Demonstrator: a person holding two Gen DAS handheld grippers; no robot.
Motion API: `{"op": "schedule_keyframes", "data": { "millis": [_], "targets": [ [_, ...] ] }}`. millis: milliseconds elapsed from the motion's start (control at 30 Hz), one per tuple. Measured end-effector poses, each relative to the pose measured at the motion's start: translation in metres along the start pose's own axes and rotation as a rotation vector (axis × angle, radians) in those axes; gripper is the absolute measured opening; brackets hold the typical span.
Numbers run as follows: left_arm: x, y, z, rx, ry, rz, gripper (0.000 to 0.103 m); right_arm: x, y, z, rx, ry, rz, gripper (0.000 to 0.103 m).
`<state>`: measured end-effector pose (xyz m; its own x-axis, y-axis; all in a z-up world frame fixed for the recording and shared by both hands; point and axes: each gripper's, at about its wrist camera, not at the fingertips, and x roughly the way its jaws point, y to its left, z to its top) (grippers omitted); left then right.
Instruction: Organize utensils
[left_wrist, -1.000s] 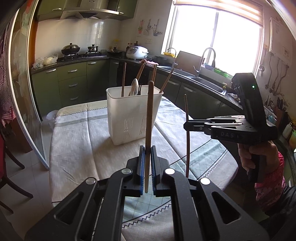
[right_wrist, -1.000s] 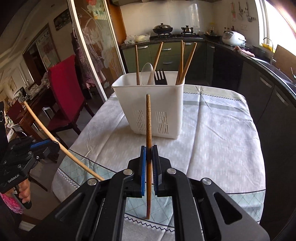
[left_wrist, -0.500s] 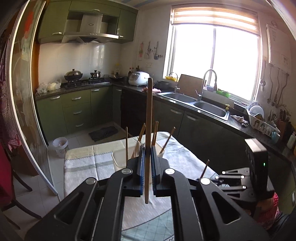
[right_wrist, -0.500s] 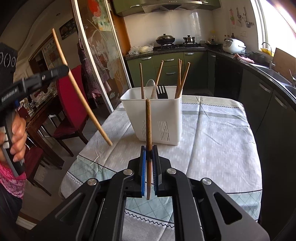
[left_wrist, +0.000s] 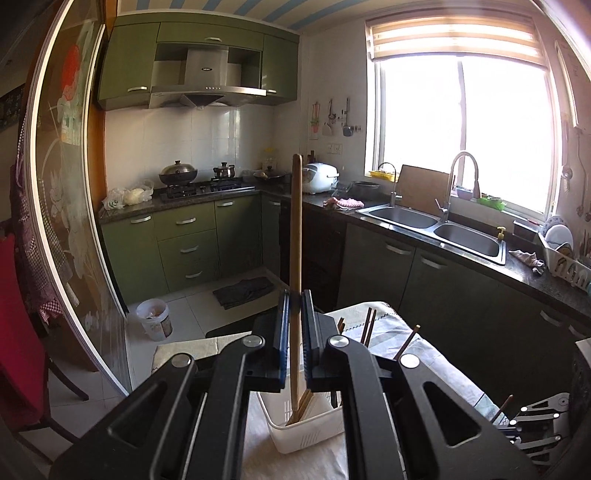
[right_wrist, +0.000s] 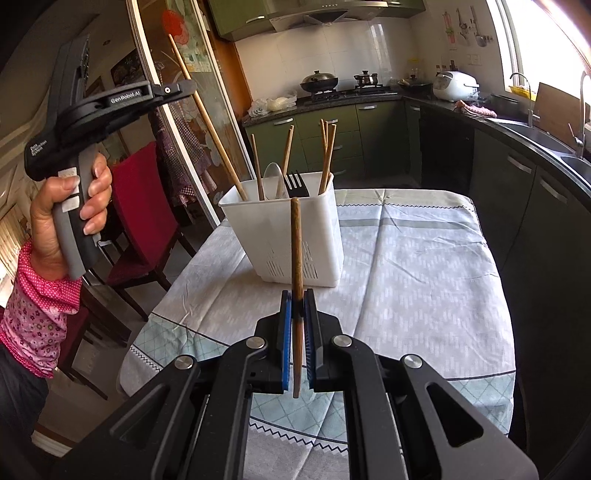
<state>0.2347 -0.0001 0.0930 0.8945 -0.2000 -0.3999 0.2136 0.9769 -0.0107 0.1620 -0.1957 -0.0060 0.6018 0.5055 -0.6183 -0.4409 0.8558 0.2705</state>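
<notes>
- Left wrist view: the left gripper (left_wrist: 294, 332) has risen over the white caddy (left_wrist: 306, 428), which earlier stood ahead on the table; its jaws clamp a light chopstick (left_wrist: 295, 280) whose lower tip dips inside, so I judge release is near.
- Right wrist view: the right gripper (right_wrist: 295, 332), little moved, pinches a dark chopstick (right_wrist: 296, 273) upright short of the caddy; the person's left hand (right_wrist: 68, 206) is raised high beside it.

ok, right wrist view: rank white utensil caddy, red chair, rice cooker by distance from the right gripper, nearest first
1. White utensil caddy: on the tablecloth straight ahead of the right gripper, which is shut on a chopstick.
2. Red chair: left of the table, just past the caddy.
3. Rice cooker: on the far counter, upper right.
</notes>
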Motion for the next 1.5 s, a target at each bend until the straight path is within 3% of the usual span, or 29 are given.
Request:
{"op": "schedule_keyframes", "data": {
  "millis": [167, 367, 500, 633, 767, 867, 1100, 1400, 1500],
  "targets": [
    [0.023, 0.003, -0.027, 0.005, 0.081, 0.0, 0.006, -0.005, 0.006, 0.011, -0.01, -0.021, 0.004, 0.007],
    [0.022, 0.011, -0.046, -0.009, 0.128, -0.027, 0.006, -0.018, 0.023, 0.04, -0.041, -0.077, 0.019, 0.007],
    [0.003, 0.014, -0.051, -0.029, 0.125, -0.055, 0.008, -0.032, 0.031, 0.072, -0.047, -0.165, 0.027, 0.007],
    [-0.031, 0.018, -0.065, -0.06, 0.111, -0.076, 0.016, -0.044, 0.037, 0.11, -0.034, -0.271, 0.035, 0.007],
    [-0.061, 0.017, -0.089, -0.049, 0.094, -0.055, 0.019, -0.041, 0.04, 0.144, -0.02, -0.352, 0.006, 0.007],
    [-0.073, 0.013, -0.103, -0.021, 0.095, -0.017, 0.021, -0.026, 0.039, 0.161, -0.017, -0.379, -0.064, 0.007],
    [-0.065, 0.011, -0.12, -0.021, 0.147, -0.01, 0.022, 0.059, 0.019, 0.168, 0.003, -0.224, -0.174, 0.007],
    [-0.052, 0.007, -0.126, -0.03, 0.184, 0.001, 0.022, 0.125, 0.011, 0.142, -0.025, -0.081, -0.193, 0.008],
    [-0.051, 0.005, -0.128, -0.024, 0.188, 0.007, 0.026, 0.124, 0.011, 0.135, -0.025, -0.095, -0.189, 0.024]
  ]
}}
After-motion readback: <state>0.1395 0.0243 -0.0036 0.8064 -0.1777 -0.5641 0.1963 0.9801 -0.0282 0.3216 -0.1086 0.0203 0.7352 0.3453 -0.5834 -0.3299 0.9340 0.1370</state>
